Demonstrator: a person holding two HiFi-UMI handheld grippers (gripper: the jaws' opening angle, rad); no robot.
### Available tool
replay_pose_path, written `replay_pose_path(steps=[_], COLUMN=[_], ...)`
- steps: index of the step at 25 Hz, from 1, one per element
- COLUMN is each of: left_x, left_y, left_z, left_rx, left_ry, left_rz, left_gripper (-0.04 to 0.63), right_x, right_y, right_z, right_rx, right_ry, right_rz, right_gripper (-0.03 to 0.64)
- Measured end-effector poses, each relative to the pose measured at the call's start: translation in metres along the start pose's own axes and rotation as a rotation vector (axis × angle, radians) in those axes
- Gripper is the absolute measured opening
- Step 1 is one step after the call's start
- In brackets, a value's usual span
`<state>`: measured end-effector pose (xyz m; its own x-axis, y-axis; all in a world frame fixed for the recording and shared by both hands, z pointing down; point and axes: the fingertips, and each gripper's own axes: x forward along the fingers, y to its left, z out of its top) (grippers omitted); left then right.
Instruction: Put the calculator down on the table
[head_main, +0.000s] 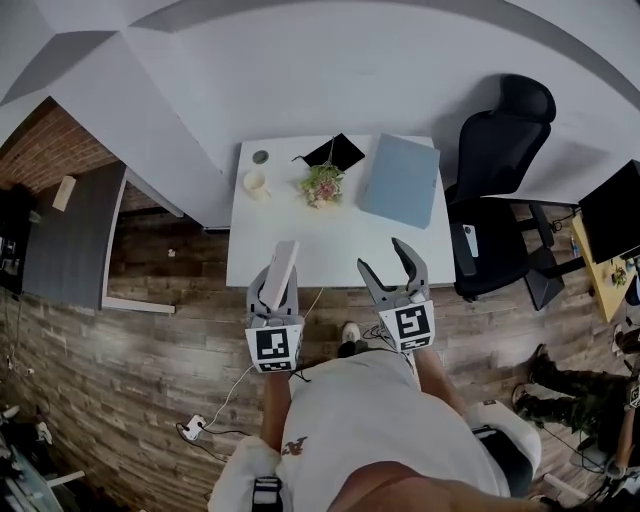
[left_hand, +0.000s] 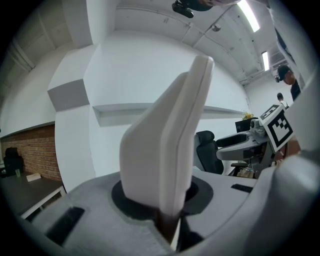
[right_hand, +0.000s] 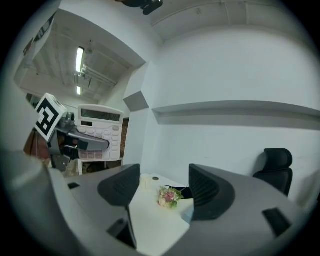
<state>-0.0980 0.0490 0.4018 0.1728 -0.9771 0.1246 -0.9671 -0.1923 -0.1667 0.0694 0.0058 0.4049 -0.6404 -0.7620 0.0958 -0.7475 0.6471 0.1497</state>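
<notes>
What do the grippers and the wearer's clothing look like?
Left gripper and right gripper: grey moulded bodies, dark inner pads, each carrying a black-and-white square-marker cube. A thin pale cable trails from the left one. The person wears a white top.

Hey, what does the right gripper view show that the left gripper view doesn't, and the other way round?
Only the right gripper view: the calculator's keys and display, and the white table with the flowers, seen between the right tool's open, empty jaws.

Only the left gripper view: the calculator's plain back and side, close up, clamped upright in the left tool.

Both: the calculator, the black chair and the white wall.
</notes>
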Motion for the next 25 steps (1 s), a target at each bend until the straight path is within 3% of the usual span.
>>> replay_pose_path(steps=[17,25], left_x=[0.03,0.07], left_y=[0.0,0.01], left_z=[0.001,0.004], left_rx=[0.014,0.01], left_ry=[0.028,0.006], left_rz=[0.041,0.012], left_gripper=[0.072,0.072], right_x=[0.033,0.054], right_y=[-0.025,-0.05], right_z=[-0.005,-0.007], right_rx=[0.018,0.015], right_ry=[-0.007,-0.006], right_rz=[0.055,0.015], right_gripper=[0.299,0.293])
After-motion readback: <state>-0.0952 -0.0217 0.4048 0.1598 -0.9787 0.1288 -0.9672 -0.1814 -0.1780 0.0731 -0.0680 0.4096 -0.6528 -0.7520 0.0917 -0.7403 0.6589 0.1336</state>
